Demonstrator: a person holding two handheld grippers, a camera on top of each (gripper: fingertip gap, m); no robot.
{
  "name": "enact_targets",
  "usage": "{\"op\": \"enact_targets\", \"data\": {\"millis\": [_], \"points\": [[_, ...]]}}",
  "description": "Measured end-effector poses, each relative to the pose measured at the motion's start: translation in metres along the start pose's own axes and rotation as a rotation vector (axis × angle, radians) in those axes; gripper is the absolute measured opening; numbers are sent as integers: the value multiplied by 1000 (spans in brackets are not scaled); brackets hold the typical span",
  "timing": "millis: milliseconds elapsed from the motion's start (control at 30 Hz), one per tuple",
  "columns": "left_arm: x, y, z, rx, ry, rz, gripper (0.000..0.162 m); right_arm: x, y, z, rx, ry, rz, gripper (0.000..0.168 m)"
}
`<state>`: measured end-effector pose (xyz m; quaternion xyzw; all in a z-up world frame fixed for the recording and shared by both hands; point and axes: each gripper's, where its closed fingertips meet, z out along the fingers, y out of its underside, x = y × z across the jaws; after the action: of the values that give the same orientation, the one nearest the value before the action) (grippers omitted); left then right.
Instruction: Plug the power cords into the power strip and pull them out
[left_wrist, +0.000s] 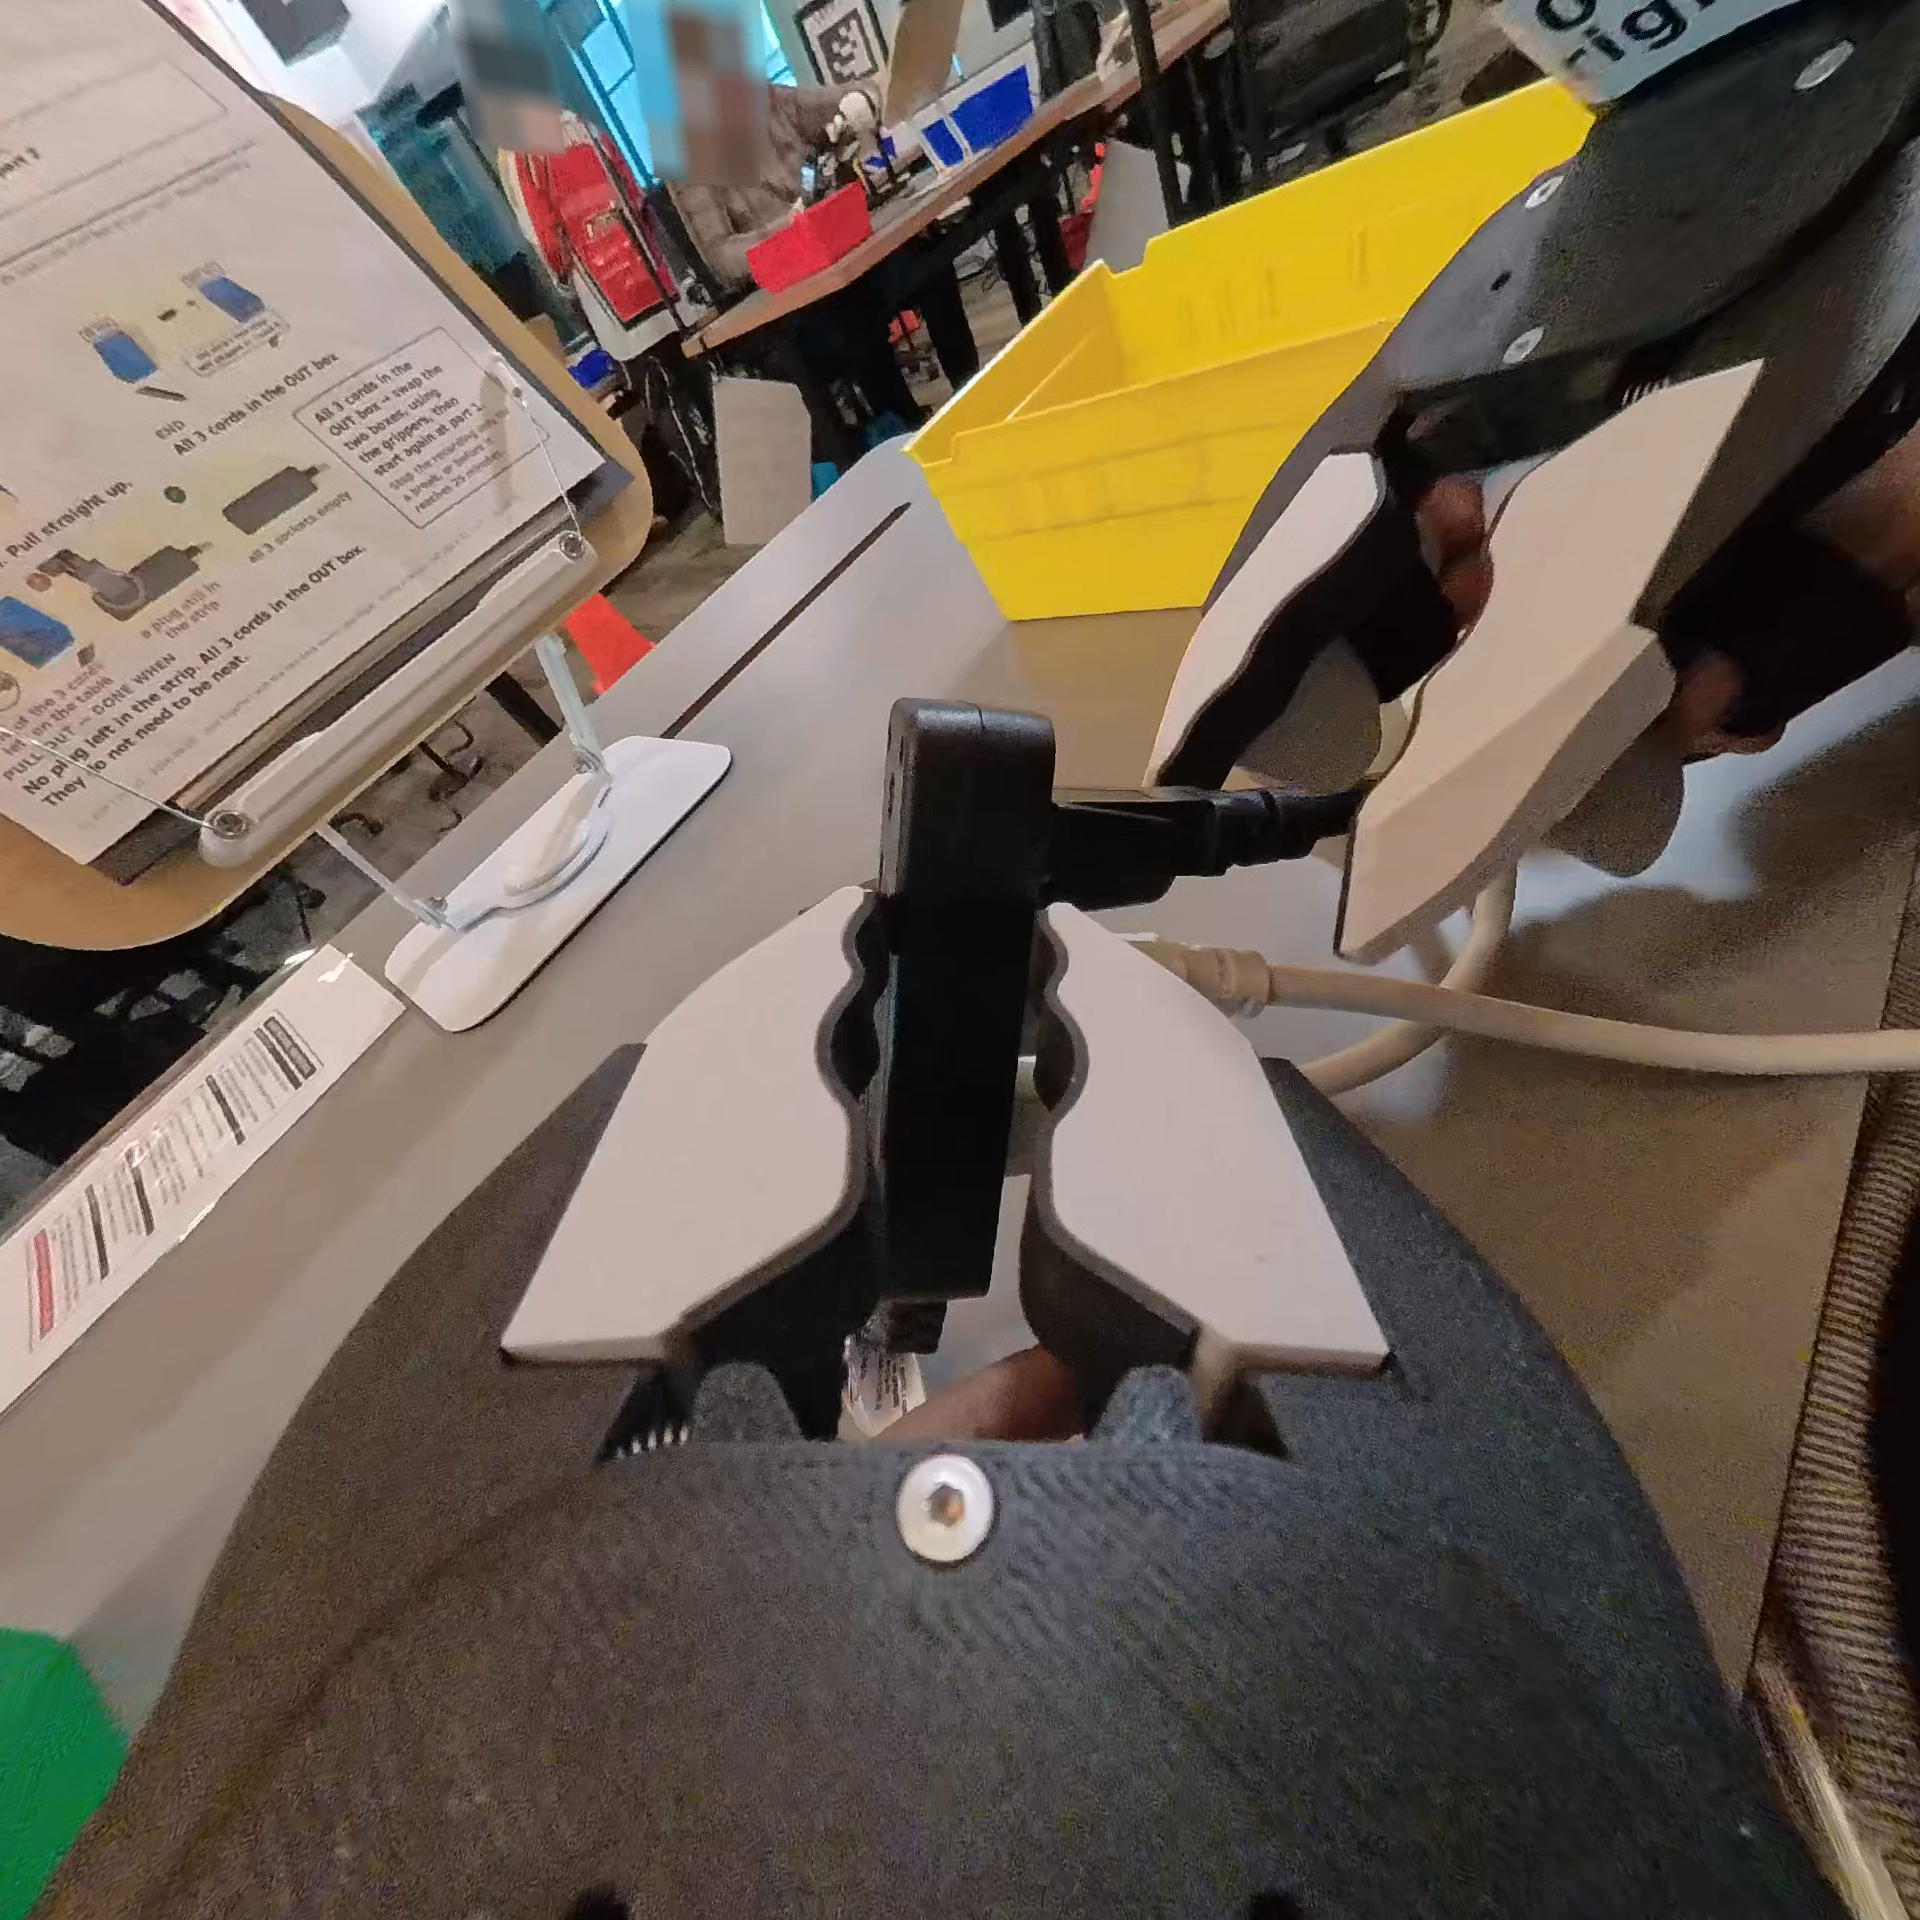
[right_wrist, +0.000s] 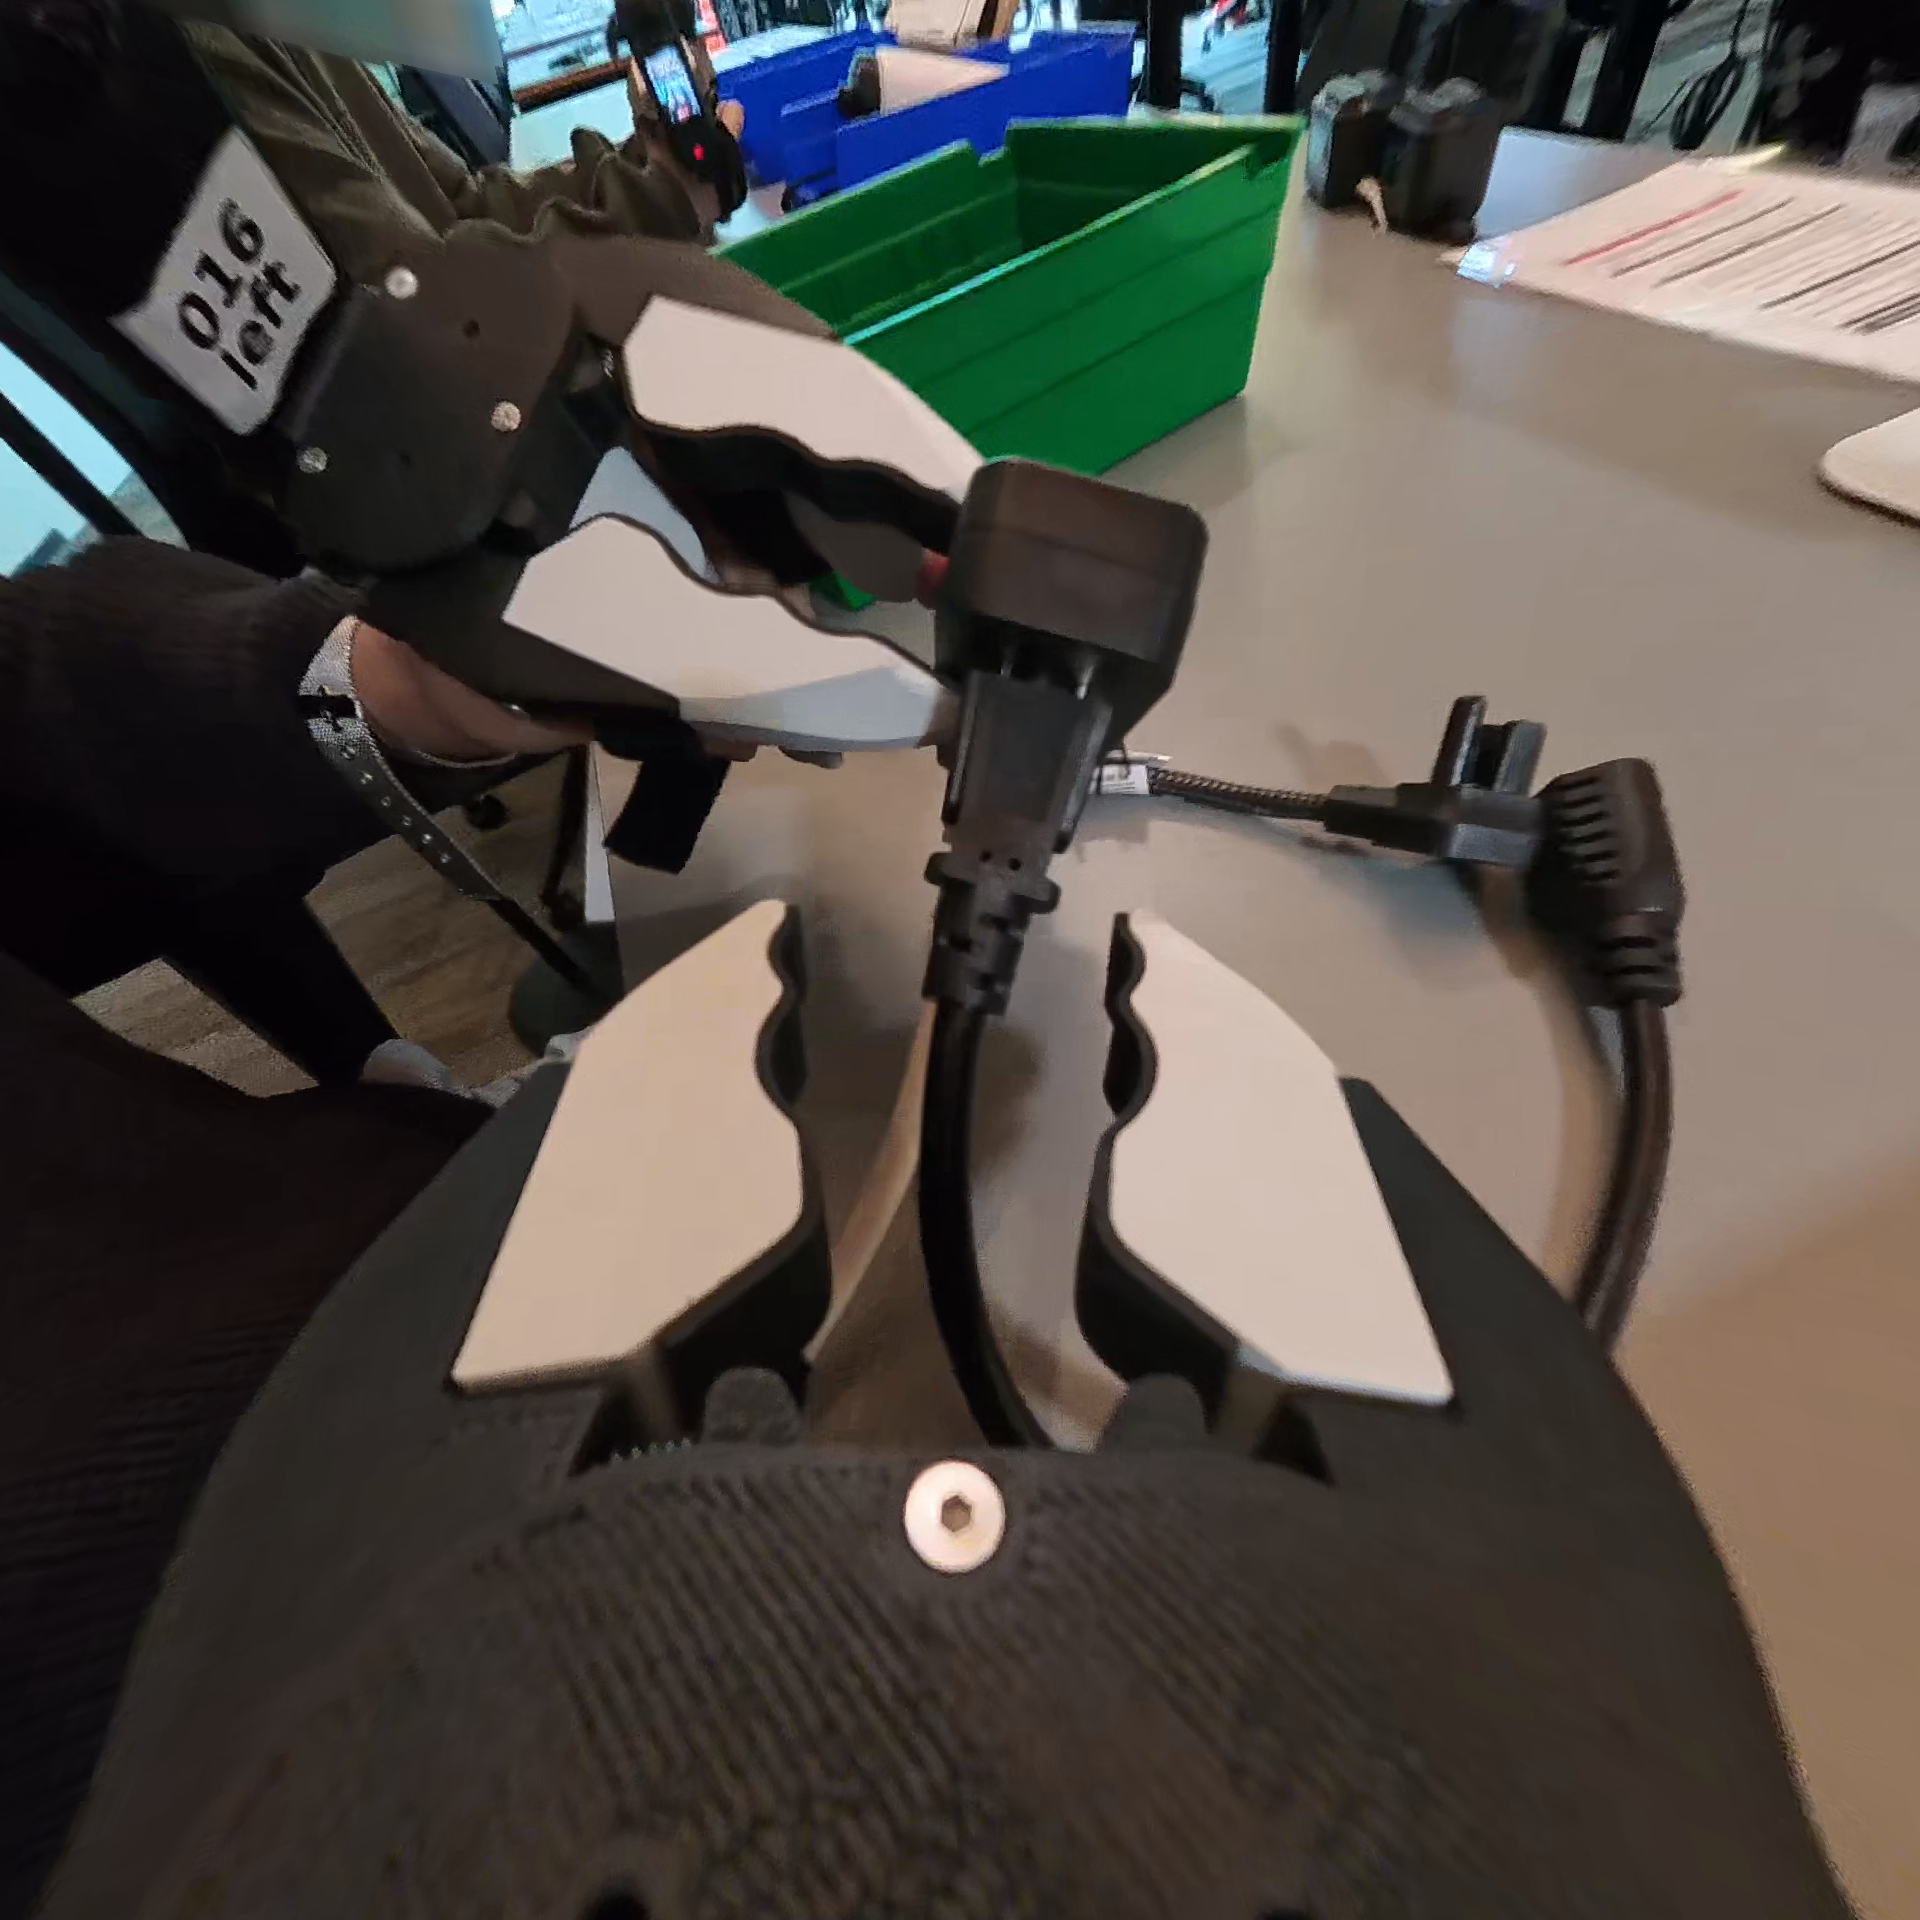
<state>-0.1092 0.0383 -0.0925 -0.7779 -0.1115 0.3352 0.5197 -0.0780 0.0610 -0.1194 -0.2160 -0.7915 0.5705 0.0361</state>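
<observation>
My left gripper (left_wrist: 956, 914) is shut on a black power strip (left_wrist: 956, 1039), held on edge above the grey table (left_wrist: 831, 644). A black plug (left_wrist: 1122, 842) sits in the strip's right side. Its cord runs into the right gripper (left_wrist: 1257, 821). In the right wrist view the right gripper (right_wrist: 951, 925) is open. The black cord (right_wrist: 956, 1195) passes between its fingers without being pinched. Ahead, the plug (right_wrist: 1013, 769) is seated in the power strip (right_wrist: 1070, 561), which the left gripper (right_wrist: 951, 603) holds from the left.
A yellow bin (left_wrist: 1143, 447) stands at the back of the table, a green bin (right_wrist: 1091, 312) at the other side. Another black plug (right_wrist: 1600, 862) and a braided cable (right_wrist: 1226, 784) lie on the table. A white cable (left_wrist: 1558, 1029) and an instruction stand (left_wrist: 260, 468) are close by.
</observation>
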Motion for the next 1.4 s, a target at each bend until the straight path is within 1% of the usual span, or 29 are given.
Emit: {"op": "enact_targets", "data": {"millis": [33,100,200,267,333,400,433,500,567,633,700,733,833,967,1033,1067,1100,1133,1167,1200,1233,1267,1300,1333,1400], "points": [[2,-2,0,4,3,6,25,-1,1,3,-8,1,1,54],[4,-4,-1,11,5,19,25,4,1,4,-31,36,-14,25],[6,-5,-2,8,15,34,25,4,4,1,-65,-32,-39,24],[9,-2,0,-1,69,-52,26,8,9,1,-73,-49,-21,24],[11,2,1,24,108,-152,26,8,13,3,-104,-13,-10,23],[9,2,0,9,76,-99,26,6,12,5,-130,31,-12,23],[8,1,-1,12,62,-79,25,3,8,3,-120,22,-20,23],[6,-1,-4,48,69,-98,26,-5,1,0,-79,-47,-23,25],[7,-1,-4,71,117,-141,26,-8,2,-1,-90,-74,-61,26],[9,1,-3,57,129,-153,26,-2,7,-1,-110,-52,-85,26],[11,0,-2,48,131,-141,26,5,7,-3,-79,-43,15,23],[12,0,-1,41,136,-150,26,9,9,-4,-80,-21,33,22],[12,4,-1,30,137,-145,26,13,14,-3,-108,58,9,21],[15,0,-4,56,155,-121,26,8,11,-6,-99,-1,1,21],[21,-3,-8,79,215,-80,25,6,13,-9,-106,-25,-35,21],[23,-8,-13,115,248,-66,33,5,14,-12,-115,-39,-67,21],[25,-18,-18,173,279,-68,55,3,15,-15,-127,-57,-107,21],[27,-23,-21,193,305,-90,73,0,15,-18,-135,-80,-147,22],[30,-24,-21,161,355,-124,93,-3,15,-20,-144,-112,-180,22],[37,-22,-19,105,426,-174,119,-7,15,-22,-154,-150,-204,22],[46,-17,-17,27,507,-227,139,-12,16,-23,-163,-188,-216,22],[57,-11,-17,-50,592,-254,143,-17,17,-23,-169,-226,-224,22],[66,-7,-17,-95,650,-254,144,-22,18,-24,-175,-257,-233,21],[73,-6,-16,-103,681,-233,142,-26,19,-24,-182,-277,-246,21],[84,-9,-18,-95,746,-193,122,-30,21,-25,-196,-277,-272,21]]}}
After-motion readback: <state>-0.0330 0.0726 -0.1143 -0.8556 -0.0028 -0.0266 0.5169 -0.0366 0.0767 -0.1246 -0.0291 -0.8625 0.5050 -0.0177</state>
